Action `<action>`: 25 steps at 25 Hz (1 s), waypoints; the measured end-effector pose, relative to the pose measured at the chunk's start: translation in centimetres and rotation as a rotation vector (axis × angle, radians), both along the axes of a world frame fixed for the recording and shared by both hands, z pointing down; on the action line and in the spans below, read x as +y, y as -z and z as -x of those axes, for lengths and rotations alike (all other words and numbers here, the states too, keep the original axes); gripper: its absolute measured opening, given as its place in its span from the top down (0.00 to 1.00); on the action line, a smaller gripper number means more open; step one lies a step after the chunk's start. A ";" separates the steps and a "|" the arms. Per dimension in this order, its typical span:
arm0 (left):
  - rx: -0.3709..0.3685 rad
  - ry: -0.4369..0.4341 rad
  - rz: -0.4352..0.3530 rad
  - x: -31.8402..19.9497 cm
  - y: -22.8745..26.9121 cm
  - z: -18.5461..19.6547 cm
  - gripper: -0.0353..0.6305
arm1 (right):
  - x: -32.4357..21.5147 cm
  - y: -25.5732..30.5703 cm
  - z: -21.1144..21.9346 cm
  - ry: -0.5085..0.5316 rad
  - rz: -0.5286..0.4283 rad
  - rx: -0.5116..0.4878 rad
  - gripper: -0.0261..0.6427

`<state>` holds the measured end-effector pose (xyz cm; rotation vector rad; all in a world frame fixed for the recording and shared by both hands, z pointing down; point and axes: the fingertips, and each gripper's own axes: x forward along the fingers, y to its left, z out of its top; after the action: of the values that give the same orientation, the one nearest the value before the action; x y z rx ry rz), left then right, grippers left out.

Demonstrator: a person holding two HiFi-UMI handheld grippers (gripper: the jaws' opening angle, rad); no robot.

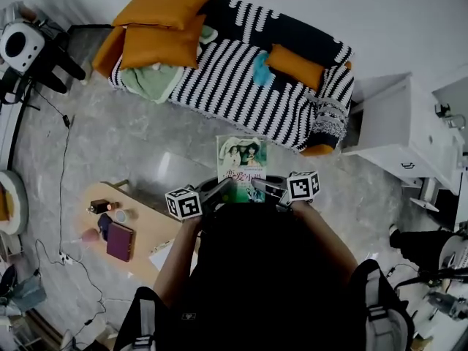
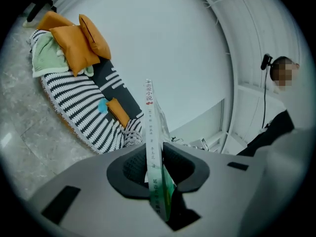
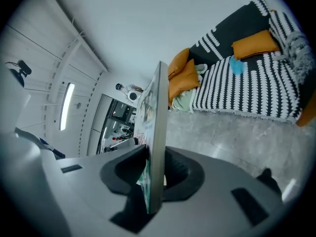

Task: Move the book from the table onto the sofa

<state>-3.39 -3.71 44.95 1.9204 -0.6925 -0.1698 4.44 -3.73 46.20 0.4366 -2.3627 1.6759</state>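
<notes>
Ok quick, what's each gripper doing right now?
Left gripper: closed on the book.
Right gripper: closed on the same book.

- book [image 1: 242, 168]: green cover with pale illustrated figures; white spine with dark and red print.
- sofa [image 1: 241, 93]: black-and-white striped cover, darker along the back.
- cushions [image 1: 162, 39]: plain orange.
- blanket [image 1: 152, 80]: pale green.
- small item [image 1: 261, 70] on the sofa: bright blue.
- floor [image 1: 124, 145]: grey, marbled.
- table [image 1: 150, 225]: light wood tone.
- notebook [image 1: 120, 241]: maroon.
- cabinet [image 1: 395, 123]: white.
- left gripper [image 2: 157, 168], right gripper [image 3: 154, 174]: grey bodies, black pads; cubes white with black square markers.
</notes>
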 end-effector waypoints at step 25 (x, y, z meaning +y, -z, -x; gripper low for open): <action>-0.052 0.128 0.064 -5.9 -2.0 3.7 0.82 | -7.3 -2.2 4.0 0.141 0.007 -0.013 0.81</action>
<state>-7.11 -9.60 46.93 1.8253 -0.8467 -0.1766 0.42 -11.04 48.36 0.2515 -2.3363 1.6277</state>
